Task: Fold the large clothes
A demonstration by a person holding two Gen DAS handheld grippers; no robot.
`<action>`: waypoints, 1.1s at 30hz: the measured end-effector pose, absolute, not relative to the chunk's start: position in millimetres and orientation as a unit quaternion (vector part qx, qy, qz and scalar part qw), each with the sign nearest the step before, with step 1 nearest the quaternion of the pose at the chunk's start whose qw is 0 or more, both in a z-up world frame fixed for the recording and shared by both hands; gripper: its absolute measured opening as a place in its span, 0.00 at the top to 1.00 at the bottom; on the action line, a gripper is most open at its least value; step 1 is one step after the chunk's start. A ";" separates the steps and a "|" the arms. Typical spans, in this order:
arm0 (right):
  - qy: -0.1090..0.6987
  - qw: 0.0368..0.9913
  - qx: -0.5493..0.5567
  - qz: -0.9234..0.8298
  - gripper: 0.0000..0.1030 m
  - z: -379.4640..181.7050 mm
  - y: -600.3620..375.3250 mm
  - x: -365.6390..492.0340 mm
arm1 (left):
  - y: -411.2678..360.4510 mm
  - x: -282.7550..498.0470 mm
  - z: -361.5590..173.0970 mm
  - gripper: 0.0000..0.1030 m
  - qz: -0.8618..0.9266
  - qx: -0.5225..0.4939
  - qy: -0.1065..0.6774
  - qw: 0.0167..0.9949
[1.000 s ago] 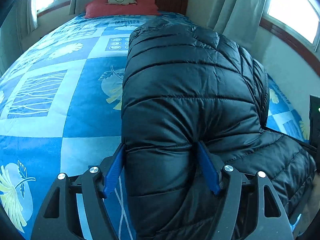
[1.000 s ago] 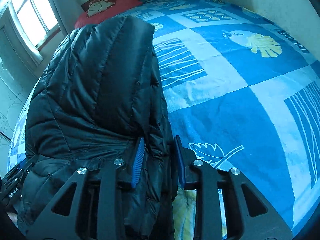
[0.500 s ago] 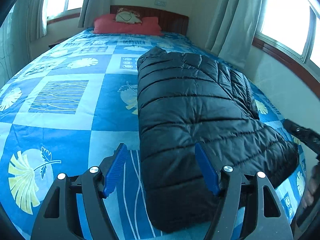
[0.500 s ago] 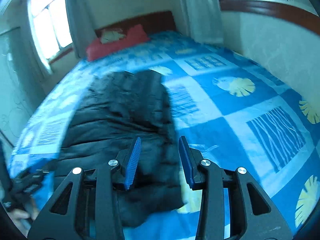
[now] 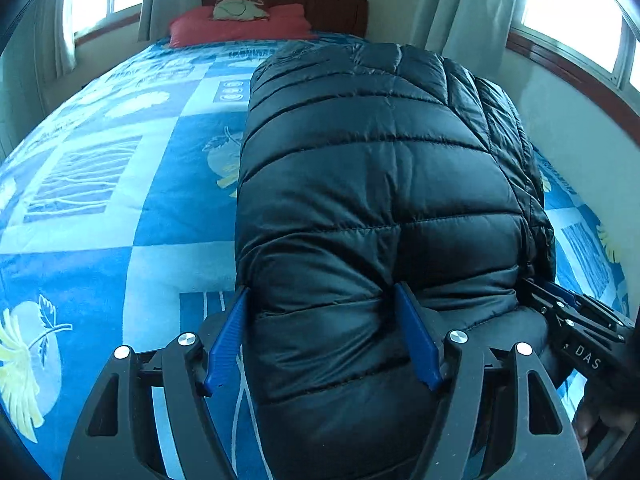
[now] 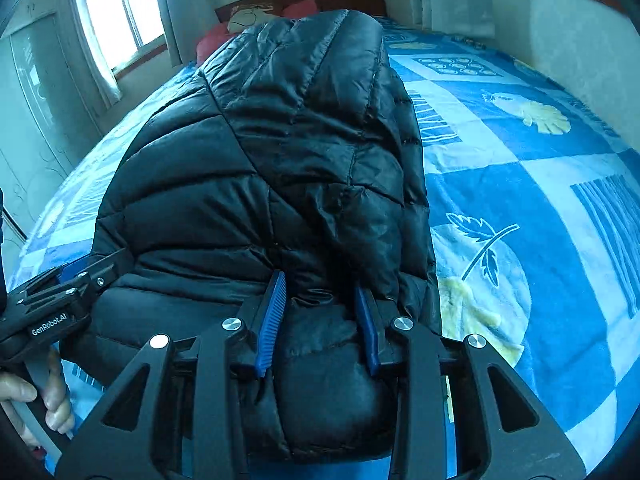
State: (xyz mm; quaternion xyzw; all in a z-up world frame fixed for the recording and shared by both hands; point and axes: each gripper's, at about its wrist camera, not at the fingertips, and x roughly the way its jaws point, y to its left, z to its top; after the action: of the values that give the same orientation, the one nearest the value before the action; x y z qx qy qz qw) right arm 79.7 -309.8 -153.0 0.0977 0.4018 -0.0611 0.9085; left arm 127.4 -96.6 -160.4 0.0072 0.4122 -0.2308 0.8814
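Spread lengthwise down a blue patterned bedspread (image 5: 120, 184), foot end toward the cameras: black puffer jacket (image 5: 372, 184), already narrowed into a long strip, hood end nearest the red pillow (image 5: 240, 26) at the headboard. Clamped wide across the jacket's near hem, left corner: left gripper (image 5: 324, 340), padding bulging between the blue pads. Closing on a bunched wad at the hem's right corner: right gripper (image 6: 320, 320). Held at both near corners, probably to carry the hem toward the hood.
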 end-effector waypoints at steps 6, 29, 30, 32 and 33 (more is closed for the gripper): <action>0.392 0.911 0.111 -0.064 0.60 -105.3 -304.6 65.9 | -74.5 121.7 -133.1 0.32 -0.241 -0.027 0.419 0.875; 0.383 0.920 0.071 -0.056 0.54 -123.4 -340.5 219.6 | -140.1 226.9 -130.8 0.21 -0.211 -0.050 0.386 0.897; 0.387 0.918 0.071 -0.056 0.54 -128.3 -341.2 223.1 | -143.1 228.4 -133.8 0.20 -0.205 -0.045 0.389 0.897; 0.387 0.918 0.072 -0.058 0.54 -133.7 -339.1 224.8 | -145.6 230.5 -138.8 0.18 -0.200 -0.043 0.390 0.898; 0.386 0.918 0.073 -0.058 0.54 -135.9 -339.6 225.4 | -145.8 231.7 -142.0 0.17 -0.198 -0.044 0.390 0.898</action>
State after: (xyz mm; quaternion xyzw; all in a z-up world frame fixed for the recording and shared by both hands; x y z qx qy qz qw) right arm 225.4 -339.6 -135.9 0.0733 0.3856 -0.0579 0.9179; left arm 231.7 -145.8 -142.0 -0.0442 0.3899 -0.1984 0.8981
